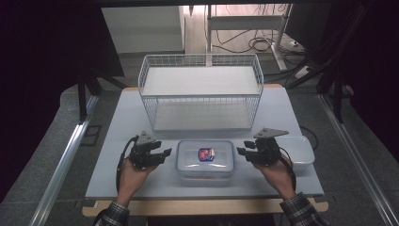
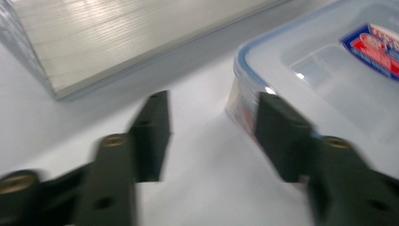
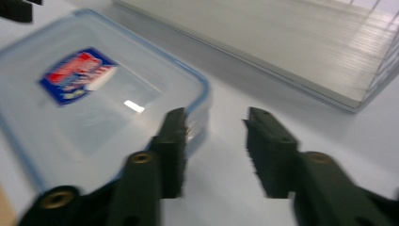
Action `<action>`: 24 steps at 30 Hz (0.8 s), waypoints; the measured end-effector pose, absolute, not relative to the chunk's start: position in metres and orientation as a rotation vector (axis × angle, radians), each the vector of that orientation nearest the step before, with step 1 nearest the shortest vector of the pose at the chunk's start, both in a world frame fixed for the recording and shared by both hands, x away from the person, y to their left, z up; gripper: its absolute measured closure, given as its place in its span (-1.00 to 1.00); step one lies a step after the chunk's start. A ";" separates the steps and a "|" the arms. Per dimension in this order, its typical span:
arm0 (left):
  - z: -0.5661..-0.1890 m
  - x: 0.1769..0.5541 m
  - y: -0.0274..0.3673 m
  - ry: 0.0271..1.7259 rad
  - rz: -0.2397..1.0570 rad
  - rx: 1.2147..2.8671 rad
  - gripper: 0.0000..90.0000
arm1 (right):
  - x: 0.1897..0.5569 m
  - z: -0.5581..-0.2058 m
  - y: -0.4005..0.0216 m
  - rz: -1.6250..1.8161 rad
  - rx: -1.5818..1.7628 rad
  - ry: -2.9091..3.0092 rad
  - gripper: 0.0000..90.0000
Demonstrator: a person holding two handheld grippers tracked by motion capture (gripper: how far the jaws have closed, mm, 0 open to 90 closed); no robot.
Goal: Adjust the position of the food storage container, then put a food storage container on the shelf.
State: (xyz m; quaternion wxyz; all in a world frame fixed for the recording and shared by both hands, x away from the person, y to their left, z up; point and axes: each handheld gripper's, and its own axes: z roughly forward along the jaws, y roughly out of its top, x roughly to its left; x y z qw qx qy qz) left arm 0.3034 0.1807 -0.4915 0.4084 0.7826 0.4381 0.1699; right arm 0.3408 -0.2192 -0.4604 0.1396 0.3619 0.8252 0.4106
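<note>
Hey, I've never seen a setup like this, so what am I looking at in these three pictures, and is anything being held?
A person holds a two-jaw tool in each hand: the left gripper and the right gripper. One picture looks down from above; the other two come from cameras riding on each gripper, looking along its black jaws. On the white table sit a clear lidded container with a blue-and-red label, a white wire rack behind it, and a second container at the right. Both grippers are open beside the container, holding nothing.
</note>
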 end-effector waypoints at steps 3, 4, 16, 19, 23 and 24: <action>-0.492 0.292 0.181 1.088 0.418 1.967 -0.49 | 0.333 -0.457 -0.219 1.217 0.997 2.407 -0.32; -0.493 0.288 0.181 1.094 0.411 1.966 -0.57 | 0.331 -0.456 -0.219 1.227 0.986 2.413 -0.42; -0.495 0.281 0.178 1.020 0.430 1.971 -0.86 | 0.323 -0.466 -0.223 1.263 0.966 2.456 -0.80; -0.496 0.285 0.178 1.027 0.391 1.951 -0.89 | 0.323 -0.466 -0.222 1.258 0.960 2.468 -0.82; -0.492 0.285 0.175 1.034 0.372 1.964 -0.88 | 0.323 -0.465 -0.220 1.245 0.931 2.477 -0.83; -0.491 0.285 0.173 1.029 0.370 1.969 -0.88 | 0.323 -0.464 -0.219 1.249 0.925 2.477 -0.84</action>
